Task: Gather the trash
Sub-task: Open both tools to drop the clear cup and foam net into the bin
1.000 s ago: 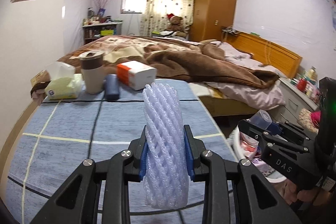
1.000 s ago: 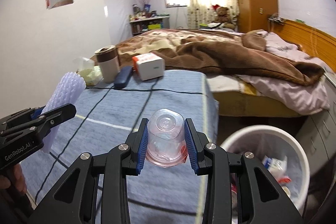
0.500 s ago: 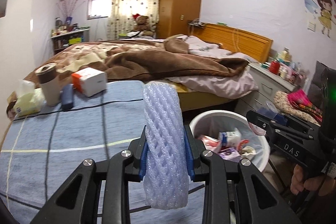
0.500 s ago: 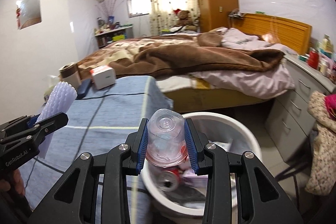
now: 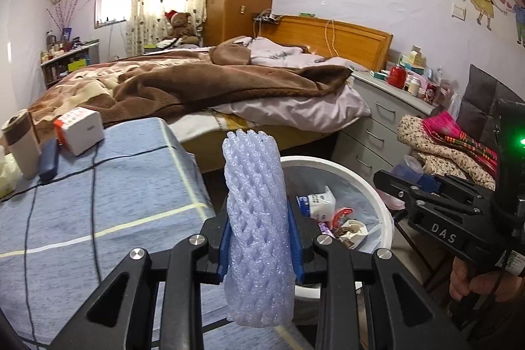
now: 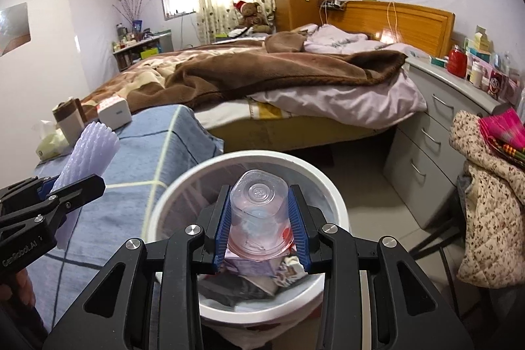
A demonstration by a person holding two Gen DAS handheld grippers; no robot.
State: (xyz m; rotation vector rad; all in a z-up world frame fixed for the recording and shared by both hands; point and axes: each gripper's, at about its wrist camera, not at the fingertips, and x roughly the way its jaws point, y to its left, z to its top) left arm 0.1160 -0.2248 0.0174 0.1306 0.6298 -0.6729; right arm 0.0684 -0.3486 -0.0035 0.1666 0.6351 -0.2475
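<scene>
My left gripper (image 5: 259, 240) is shut on a pale lilac foam fruit net (image 5: 257, 218), held upright at the table's right edge, just left of the white trash bin (image 5: 367, 182). In the right wrist view that net (image 6: 87, 150) shows at the left, in the left gripper (image 6: 62, 195). My right gripper (image 6: 259, 225) is shut on a clear plastic cup (image 6: 259, 215), held upside down with reddish residue inside, directly over the bin (image 6: 170, 186). The bin holds wrappers, a carton and other litter. In the left wrist view, the right gripper (image 5: 403, 182) is at the right, a hand under it.
A table with a blue checked cloth (image 5: 98, 202) carries a tumbler (image 5: 19, 146), a dark blue case (image 5: 49, 159), a white and orange box (image 5: 80, 133) and a black cable. Behind stands an unmade bed (image 6: 279, 77). A grey drawer unit (image 6: 436, 133) and a chair piled with clothes (image 6: 485, 192) are right.
Both grippers have swung right, off the table towards the bin. The cup now hangs over the bin's opening, and the foam net has come to the table's edge beside it. Both grips are unchanged.
</scene>
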